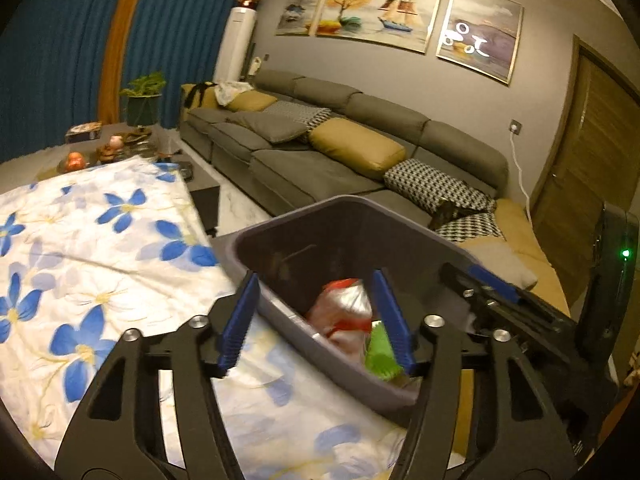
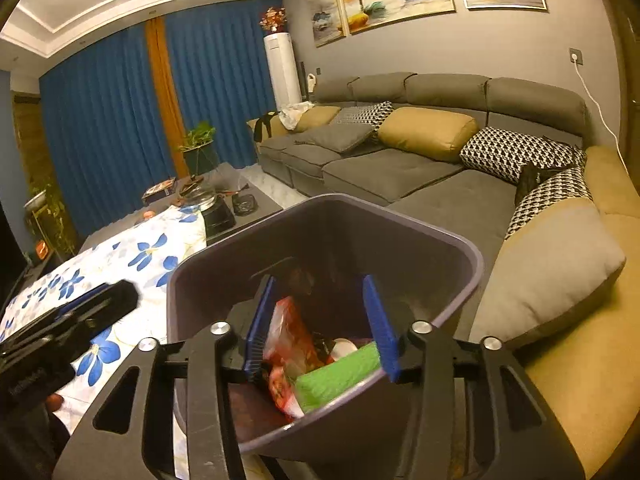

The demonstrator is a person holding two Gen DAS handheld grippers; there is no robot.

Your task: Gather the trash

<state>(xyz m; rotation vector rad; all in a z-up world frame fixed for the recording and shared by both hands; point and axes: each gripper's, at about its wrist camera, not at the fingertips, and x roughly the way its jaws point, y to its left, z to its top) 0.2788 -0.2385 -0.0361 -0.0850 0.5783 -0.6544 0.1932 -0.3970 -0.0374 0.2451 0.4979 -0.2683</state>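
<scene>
the grey trash bin (image 2: 448,264) stands between the floral-cloth surface (image 1: 100,248) on the left and the sofa (image 2: 400,168) on the right, its open mouth tilted toward both cameras. inside it lie a red-and-white crinkled wrapper (image 2: 288,344), a bright green piece (image 2: 340,376) just right of the wrapper, and a small white item (image 2: 344,350) behind the green piece; the three are bunched together at the near side of the bin's bottom. in the left wrist view the same wrapper (image 1: 344,308) and green piece (image 1: 380,356) show through the bin's opening, somewhat blurred.

the right hand-held gripper (image 2: 320,324) hangs over the bin's mouth with its blue pads spread wide and nothing between them. the left hand-held gripper (image 1: 316,320) hovers at the bin's near left rim (image 1: 280,308), one pad over the cloth and the other over the bin's inside, also spread apart and holding nothing. each hand-held gripper shows at the edge of the other's view.

farther off, yellow and houndstooth cushions (image 2: 516,152) rest on the sofa, blue curtains (image 2: 100,128) cover the far wall, and framed paintings (image 1: 376,12) hang above the sofa.
</scene>
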